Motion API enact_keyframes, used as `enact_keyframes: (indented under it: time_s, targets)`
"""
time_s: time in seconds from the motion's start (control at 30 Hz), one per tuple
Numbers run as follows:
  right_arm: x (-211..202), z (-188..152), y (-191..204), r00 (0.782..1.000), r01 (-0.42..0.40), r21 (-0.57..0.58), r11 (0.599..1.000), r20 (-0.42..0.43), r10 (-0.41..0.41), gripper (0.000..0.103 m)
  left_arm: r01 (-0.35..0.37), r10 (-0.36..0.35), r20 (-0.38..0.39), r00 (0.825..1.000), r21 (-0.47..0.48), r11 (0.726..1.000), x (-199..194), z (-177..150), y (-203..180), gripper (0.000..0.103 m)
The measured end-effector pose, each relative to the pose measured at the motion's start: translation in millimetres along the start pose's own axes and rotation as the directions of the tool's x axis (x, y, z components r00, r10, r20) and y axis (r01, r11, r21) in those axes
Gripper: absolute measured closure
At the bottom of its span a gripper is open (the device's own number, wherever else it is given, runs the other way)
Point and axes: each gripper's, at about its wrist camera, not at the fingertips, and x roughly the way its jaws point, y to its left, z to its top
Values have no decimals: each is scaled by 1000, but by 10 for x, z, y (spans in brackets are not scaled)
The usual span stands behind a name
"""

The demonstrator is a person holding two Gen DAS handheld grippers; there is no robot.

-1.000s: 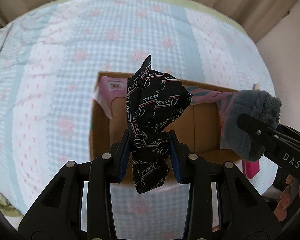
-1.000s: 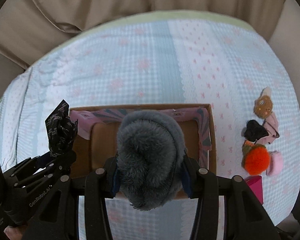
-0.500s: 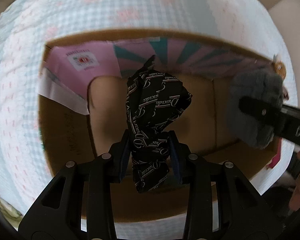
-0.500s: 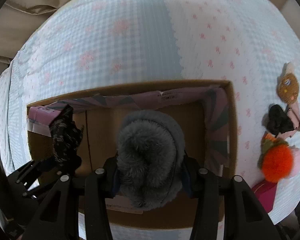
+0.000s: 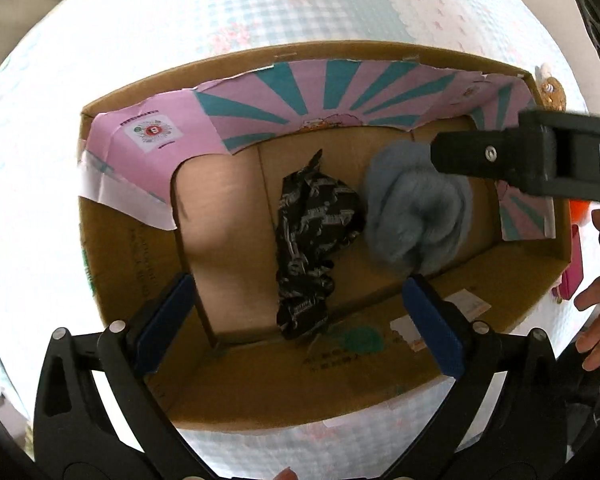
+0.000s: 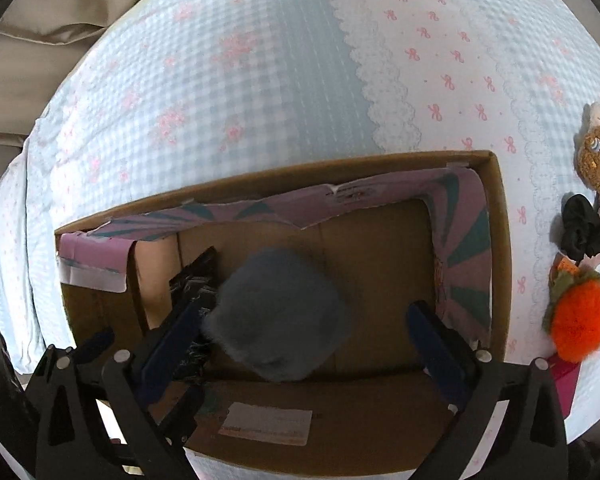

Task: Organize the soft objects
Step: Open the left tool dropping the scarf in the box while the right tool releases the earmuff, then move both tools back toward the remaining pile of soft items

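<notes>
Seen from above, an open cardboard box (image 5: 228, 384) with a pink and teal printed lining sits on a bed covered by a pale blue checked bedspread (image 6: 260, 80) with pink bows. Both the left tongs (image 5: 300, 320) and the right tongs (image 6: 306, 332) point down into the box with their jaws opening wide, pads clear of everything. Below them in the box a black patterned scrunchie (image 5: 312, 232) lies just beside a grey fluffy scrunchie (image 5: 416, 216). Outside the box, on the bedspread to its right, lie an orange pompom (image 6: 580, 320), a black hair tie (image 6: 582, 232) and a brown plush charm (image 6: 596, 160).
</notes>
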Motion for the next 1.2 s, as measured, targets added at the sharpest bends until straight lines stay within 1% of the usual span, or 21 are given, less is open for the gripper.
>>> enact_keyframes:
  time_s: [0.37,0.5,0.63,0.73,0.83,0.97,1.07,1.13,1.2]
  targets:
    - [-378,-143,6,998,-3,-38,999,69,6,0,11,-10,63,998,-21,1000,-414,-62,109,0]
    - [-554,-223,61,994,-14,-42,999,106,19,0,11,-9,97,995,-22,1000,-658,-155,42,0]
    - [-822,-348,162,988,-14,-74,997,153,26,0,13,-10,137,991,-25,1000,-886,-275,14,0]
    - [-1082,-477,240,979,-2,-108,994,202,24,0,18,-12,178,984,-35,999,-1048,-368,27,0]
    - [-1352,-628,308,965,9,-133,991,260,26,0,21,-9,222,975,-51,998,-1328,-481,15,0]
    - [-1733,-871,353,938,35,-158,987,347,22,0,14,8,286,958,-74,997,-1652,-665,-15,0]
    - [-1981,-1065,379,914,70,-184,980,406,11,0,13,26,346,938,-110,994,-1902,-848,-15,0]
    - [-2160,-1229,407,890,120,-206,971,455,-14,0,17,34,383,923,-128,992,-2069,-974,-7,0]
    - [-2304,-1383,430,868,145,-219,965,497,-18,0,13,51,424,904,-149,989,-2254,-1111,8,0]
